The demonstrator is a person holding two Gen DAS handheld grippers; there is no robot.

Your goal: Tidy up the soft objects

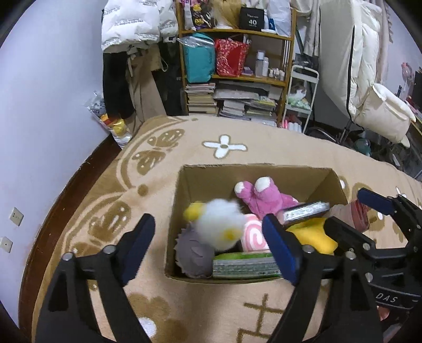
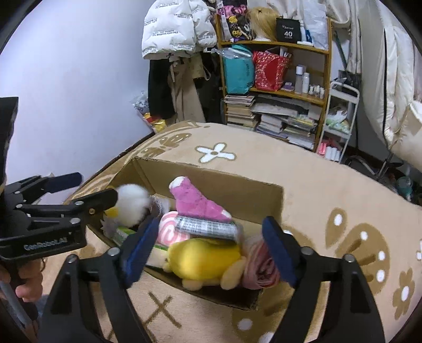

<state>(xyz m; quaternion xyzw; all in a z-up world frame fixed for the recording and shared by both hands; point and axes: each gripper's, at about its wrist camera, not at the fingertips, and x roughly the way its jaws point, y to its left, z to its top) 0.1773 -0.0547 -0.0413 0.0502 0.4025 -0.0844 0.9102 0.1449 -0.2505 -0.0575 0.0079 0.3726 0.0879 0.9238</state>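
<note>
Both hand-held grippers stand released over the cardboard box (image 1: 253,174) at lower centre of frame. Left hand-held gripper (image 1: 208,242): jaws wide, nothing clamped; the white-and-yellow plush (image 1: 219,224) sits blurred between and beyond them, apparently landing on the pile. Right hand-held gripper (image 2: 208,248): jaws wide, pads clear of the pink cloth bundle (image 2: 259,266) by the box's near right corner.

Progress, judged: well advanced. In the box: pink plush (image 1: 261,198), yellow plush (image 2: 203,258), pink swirl roll (image 1: 253,234), grey spiky plush (image 1: 193,253), plus two flat packets. No loose soft items visible on the surface around the box; the box is nearly full.

Surface: tan blanket (image 1: 277,147) with flower and butterfly motifs, likely a bed. Room: cluttered wooden shelf (image 1: 237,34) at top centre, hanging white puffer jacket (image 1: 132,23) upper left, lilac wall.
</note>
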